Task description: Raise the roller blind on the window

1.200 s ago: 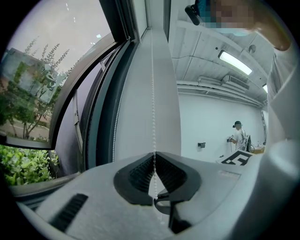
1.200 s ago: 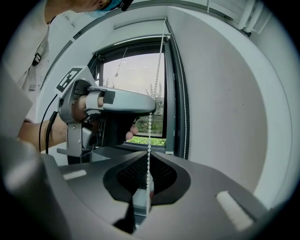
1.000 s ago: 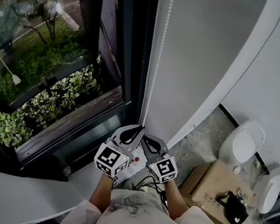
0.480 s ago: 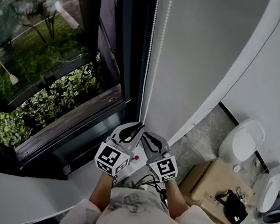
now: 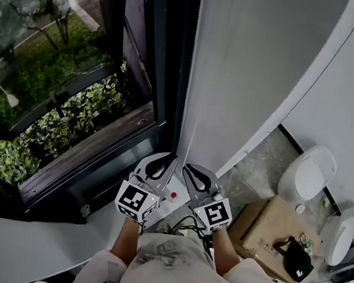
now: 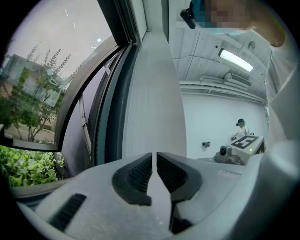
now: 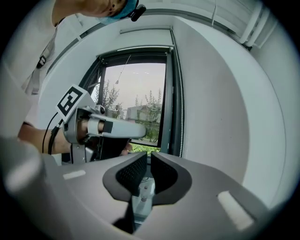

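The left hand-held gripper [image 6: 154,159] had just been easing open, its jaws a slit apart on nothing. The right hand-held gripper [image 7: 148,161] beside it was likewise released. The roller blind's thin white bead chain [image 7: 181,131] hung straight down the right side of the dark window frame [image 7: 171,93].

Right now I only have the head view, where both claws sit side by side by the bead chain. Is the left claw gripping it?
Observer: No. In the left gripper view the left claw has its jaws slightly apart, having just been opening, with no bead chain between them.
Operator: Is the blind covering the glass?
Observer: The right gripper view shows the window glass bare up to the top of the window frame.
Operator: Where does the chain run there?
Observer: Down that frame's right side.
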Motion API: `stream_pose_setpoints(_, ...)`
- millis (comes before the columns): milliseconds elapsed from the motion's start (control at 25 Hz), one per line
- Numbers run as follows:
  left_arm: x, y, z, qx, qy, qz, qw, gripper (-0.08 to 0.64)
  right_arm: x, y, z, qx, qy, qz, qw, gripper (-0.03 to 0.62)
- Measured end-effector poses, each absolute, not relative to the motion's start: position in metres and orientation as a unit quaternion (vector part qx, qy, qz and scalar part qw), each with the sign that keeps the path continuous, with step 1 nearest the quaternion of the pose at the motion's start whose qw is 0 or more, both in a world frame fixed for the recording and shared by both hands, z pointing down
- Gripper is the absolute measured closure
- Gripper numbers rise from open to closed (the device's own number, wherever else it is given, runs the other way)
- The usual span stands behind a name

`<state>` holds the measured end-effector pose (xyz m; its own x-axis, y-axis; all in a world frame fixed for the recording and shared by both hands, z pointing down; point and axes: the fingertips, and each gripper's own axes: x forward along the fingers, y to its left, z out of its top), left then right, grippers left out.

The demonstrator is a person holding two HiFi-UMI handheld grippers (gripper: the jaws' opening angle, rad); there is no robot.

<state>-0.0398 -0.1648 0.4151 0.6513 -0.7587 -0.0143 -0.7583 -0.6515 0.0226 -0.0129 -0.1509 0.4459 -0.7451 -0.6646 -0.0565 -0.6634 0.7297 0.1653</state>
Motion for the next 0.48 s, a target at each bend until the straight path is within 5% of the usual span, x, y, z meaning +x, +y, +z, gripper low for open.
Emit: stream_pose_setpoints(480,-0.054,-0.148,0.427,0.905,-0.426,-0.011,0.001,0.554,0.003,-0.137,0.424,0.362,-0.931,-0.051,-0.016,0.585)
